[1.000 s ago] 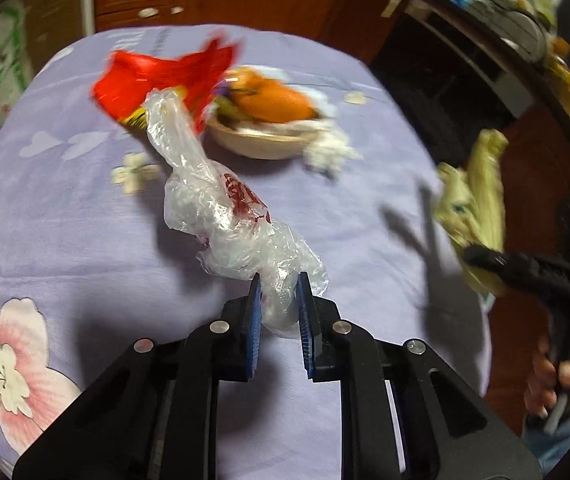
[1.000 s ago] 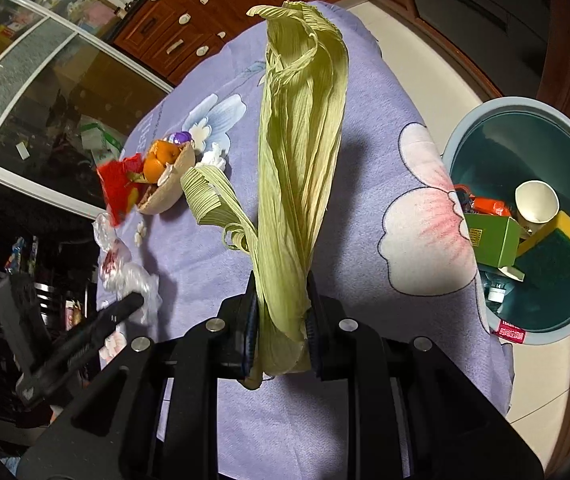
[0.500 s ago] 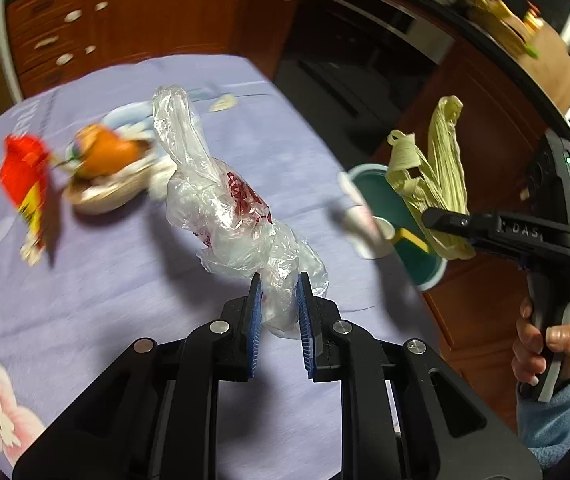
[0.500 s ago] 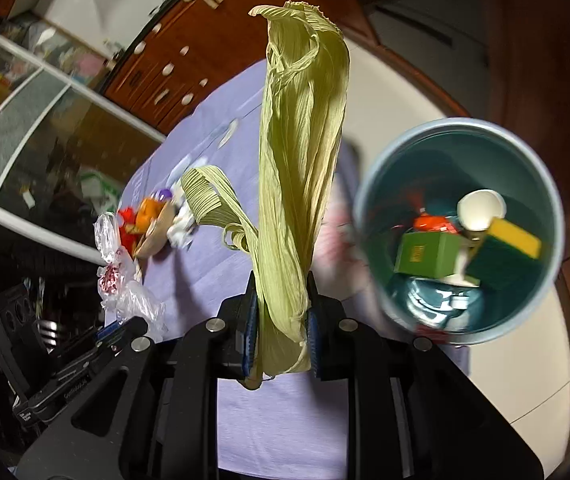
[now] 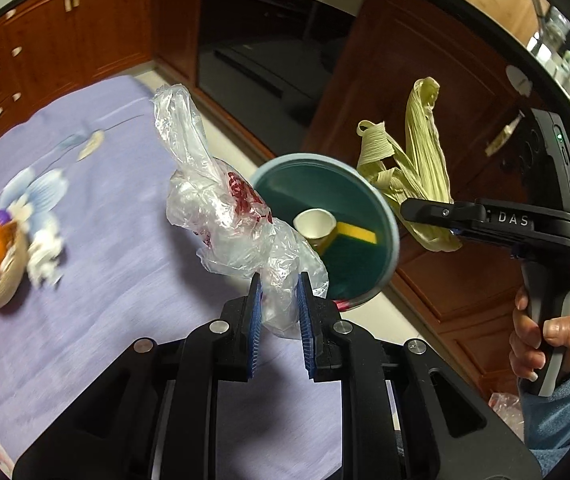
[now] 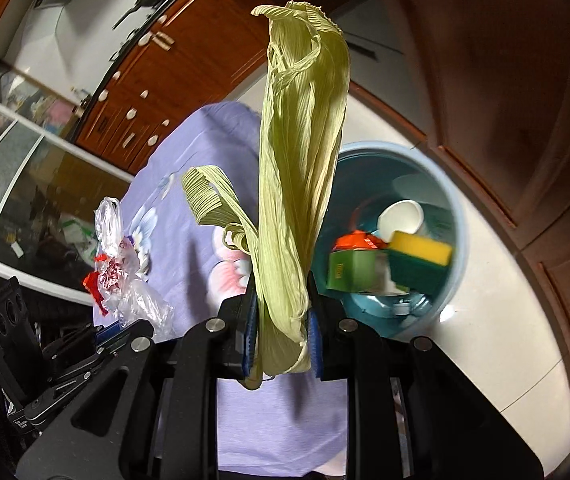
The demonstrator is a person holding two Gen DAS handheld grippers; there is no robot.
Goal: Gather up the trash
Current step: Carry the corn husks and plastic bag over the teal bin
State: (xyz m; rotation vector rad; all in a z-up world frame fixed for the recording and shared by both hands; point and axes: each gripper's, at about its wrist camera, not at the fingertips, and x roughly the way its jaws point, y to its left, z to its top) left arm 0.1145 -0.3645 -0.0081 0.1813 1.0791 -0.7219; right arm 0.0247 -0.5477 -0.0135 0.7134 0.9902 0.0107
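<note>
Clamping a crumpled clear plastic bag (image 5: pixel 221 216) between its blue pads, the left gripper (image 5: pixel 279 312) is nearly closed and holds the bag up off the table (image 5: pixel 117 208), which is covered in a purple flowered cloth. The right gripper (image 6: pixel 281 328), also nearly closed, pinches the base of a pale green corn husk (image 6: pixel 301 152) that stands up from its jaws. The blue trash bin (image 6: pixel 459 216) stands on the floor just beside the table's edge; both held pieces are near its rim. Inside the bin lie a white paper cup (image 6: pixel 401 220), a yellow-green sponge (image 6: pixel 421 256) and a green box (image 6: pixel 351 272). Well away from the bin, a bowl (image 5: pixel 3 276) holding an orange fruit rests on the table.
</note>
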